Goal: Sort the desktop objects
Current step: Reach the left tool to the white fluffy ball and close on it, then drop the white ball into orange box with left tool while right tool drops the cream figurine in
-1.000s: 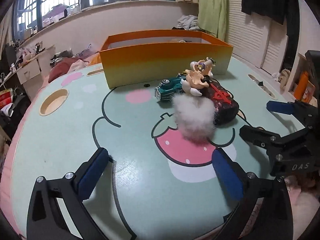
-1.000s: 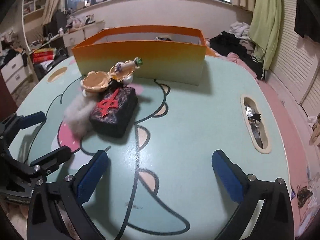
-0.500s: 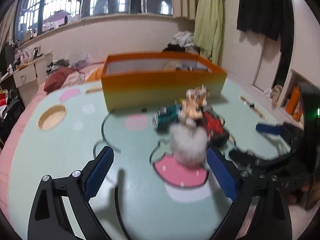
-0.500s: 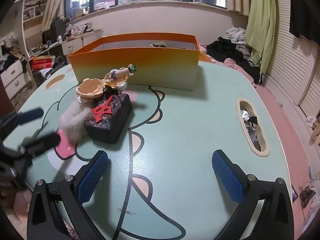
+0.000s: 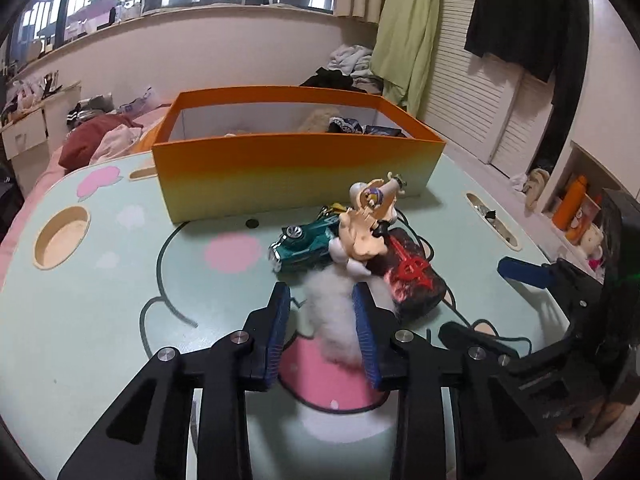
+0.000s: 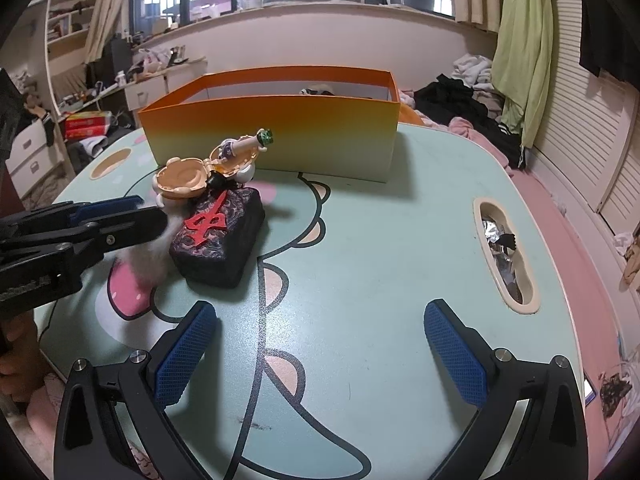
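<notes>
A white fluffy ball (image 5: 332, 312) lies on the pale green table (image 5: 100, 320), squeezed narrow between the blue pads of my left gripper (image 5: 320, 296), whose jaws are closing on it. Just behind it are a teal toy car (image 5: 304, 242), a cream figurine (image 5: 366, 220) and a dark pouch with a red symbol (image 5: 412, 276). The orange box (image 5: 296, 168) stands further back with items inside. My right gripper (image 6: 318, 320) hovers open over bare table, right of the pouch (image 6: 220, 236). In the right wrist view the left gripper (image 6: 150, 212) hides part of the ball (image 6: 154, 258).
A round hole (image 5: 62, 242) is cut in the table at the left. A slot (image 6: 504, 256) with foil scraps lies at the right. Clothes and drawers crowd the room beyond the table. A hand (image 6: 16, 360) shows at the lower left edge of the right wrist view.
My left gripper moved forward to the white fluffy ball and its jaws came together around it, from wide open. The right gripper stayed put.
</notes>
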`<state>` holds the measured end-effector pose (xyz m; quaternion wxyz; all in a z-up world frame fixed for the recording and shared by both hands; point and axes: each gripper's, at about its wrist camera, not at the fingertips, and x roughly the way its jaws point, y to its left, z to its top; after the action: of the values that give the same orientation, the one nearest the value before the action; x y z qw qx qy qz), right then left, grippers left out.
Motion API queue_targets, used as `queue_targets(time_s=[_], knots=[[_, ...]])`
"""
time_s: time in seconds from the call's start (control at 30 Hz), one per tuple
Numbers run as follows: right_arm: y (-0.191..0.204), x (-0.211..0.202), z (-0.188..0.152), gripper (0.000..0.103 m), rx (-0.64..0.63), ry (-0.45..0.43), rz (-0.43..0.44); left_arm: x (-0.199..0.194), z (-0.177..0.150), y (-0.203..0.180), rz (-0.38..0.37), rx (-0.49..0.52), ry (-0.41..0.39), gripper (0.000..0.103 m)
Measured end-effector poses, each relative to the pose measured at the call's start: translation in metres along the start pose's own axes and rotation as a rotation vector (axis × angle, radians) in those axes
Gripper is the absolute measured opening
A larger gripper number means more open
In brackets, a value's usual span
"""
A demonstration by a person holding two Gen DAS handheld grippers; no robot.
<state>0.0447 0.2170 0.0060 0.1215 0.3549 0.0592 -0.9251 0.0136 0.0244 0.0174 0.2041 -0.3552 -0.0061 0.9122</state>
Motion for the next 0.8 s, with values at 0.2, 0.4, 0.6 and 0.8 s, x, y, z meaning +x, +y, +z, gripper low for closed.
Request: queue_targets(time_s=[0.2,0.4,0.6,0.8], knots=[[0.0,0.0,0.0,0.103,0.001,0.0,0.0,-0.008,-0.01,0.003,0.063,0.044,-0.031,0.035],[0.0,0.0,0.0,0.103,0.001,-0.001,0.0,-0.009,-0.014,-0.001,0.089,0.07,-0.058,0.045],[-0.004,-0.003,0.001,0.103,0.017,-0.01,0.028,-0.009,-0.013,0.001,0.069,0.062,-0.053,0.052],[-0.018,-0.033,0.039,0.102,0.108,-0.144,0.175,-0.008,-0.015,-0.006,0.032,0.082,-0.041,0.052]])
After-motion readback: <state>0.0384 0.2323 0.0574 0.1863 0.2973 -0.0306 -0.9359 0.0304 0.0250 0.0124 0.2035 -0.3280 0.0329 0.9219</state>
